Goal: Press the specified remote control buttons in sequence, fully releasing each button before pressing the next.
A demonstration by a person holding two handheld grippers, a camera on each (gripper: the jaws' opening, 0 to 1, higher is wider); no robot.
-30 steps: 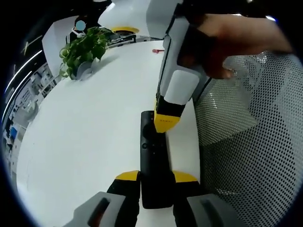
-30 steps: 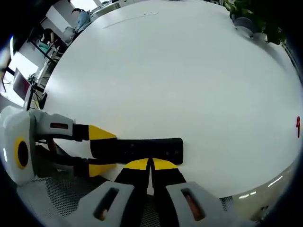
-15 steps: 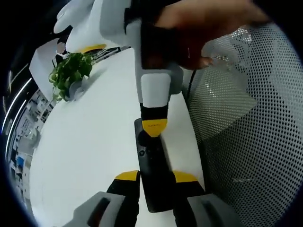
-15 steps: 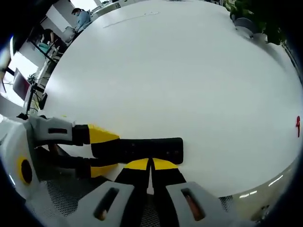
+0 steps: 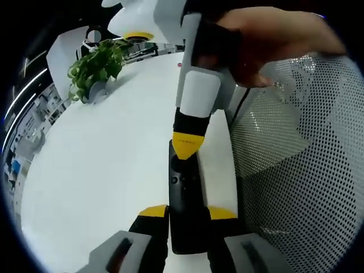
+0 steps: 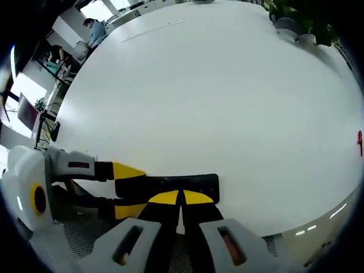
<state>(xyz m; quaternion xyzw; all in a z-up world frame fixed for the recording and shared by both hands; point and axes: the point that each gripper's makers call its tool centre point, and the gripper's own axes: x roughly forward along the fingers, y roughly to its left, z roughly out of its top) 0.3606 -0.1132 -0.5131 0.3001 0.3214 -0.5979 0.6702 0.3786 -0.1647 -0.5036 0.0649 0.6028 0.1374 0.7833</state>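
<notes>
In the left gripper view, a plant (image 5: 94,65) sits far out at ten o'clock on the white tabletop (image 5: 96,170). At centre the black remote (image 5: 185,199) lies close to the tabletop's near edge, its near end pinched between the left tongs (image 5: 187,219) at six o'clock. The right tongs (image 5: 189,145) come down from twelve, yellow tip resting on the remote's upper buttons; a hand (image 5: 267,42) grips the tool above. At three o'clock is a mesh chair back (image 5: 301,187).

In the right gripper view, the left tongs (image 6: 122,190) reach in from nine o'clock, pinching the remote (image 6: 170,185) by one end. The right tongs (image 6: 181,198) sit at six, pressed together into one point on the remote's long edge. A small red object (image 6: 359,142) lies at three o'clock.

The risks, as I judge them — the closed tip is broad next to those small buttons, so a slight slide could catch a neighbouring button and spoil the sequence. Pressing far from the pinched end could also lever the remote, tipping it in the left tongs. And the remote lies so near the edge that a sideways shove, or a loosened pinch, might send it off toward the chair — out of the workspace.
</notes>
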